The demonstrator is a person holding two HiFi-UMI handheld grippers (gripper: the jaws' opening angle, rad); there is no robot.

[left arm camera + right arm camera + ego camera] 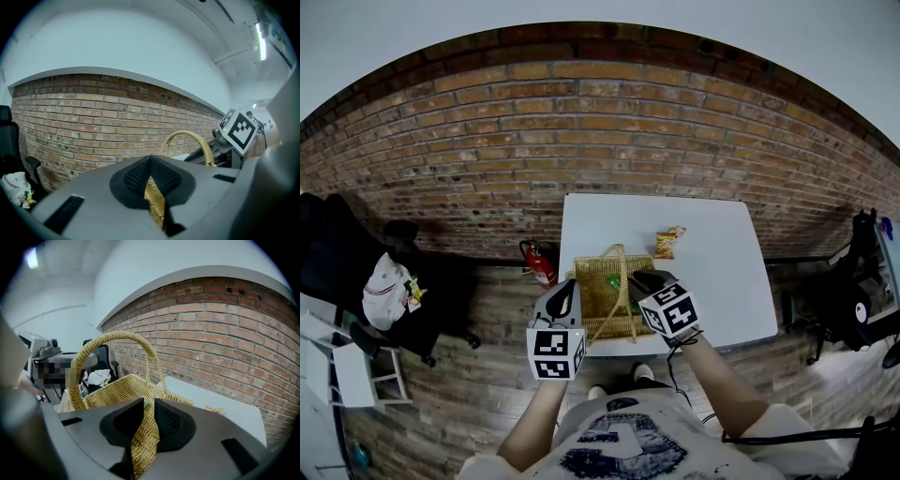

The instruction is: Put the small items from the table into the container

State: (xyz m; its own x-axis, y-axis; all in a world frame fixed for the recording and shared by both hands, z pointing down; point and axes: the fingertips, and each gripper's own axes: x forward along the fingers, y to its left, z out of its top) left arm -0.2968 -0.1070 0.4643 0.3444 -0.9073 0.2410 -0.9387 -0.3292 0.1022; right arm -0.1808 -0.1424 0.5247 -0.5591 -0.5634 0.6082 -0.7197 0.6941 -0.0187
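A woven wicker basket [602, 298] with an arched handle [617, 255] stands at the near edge of the white table [722, 281]. My left gripper [568, 289] is shut on the basket's left wall; the weave [155, 202] is pinched between its pads. On the right wall my right gripper [639, 281] is shut the same way, with wicker [143, 446] in its jaws. Something green [614, 281] lies inside the basket. An orange and yellow snack packet [668, 242] lies on the table beyond the basket, and the right gripper view shows the packet [215, 408] too.
A brick wall [600, 141] runs behind the table. A red fire extinguisher [541, 265] stands on the floor left of the table. A dark chair with a white bag [386, 286] and a white stool [347, 375] are at the left; dark equipment [853, 300] at the right.
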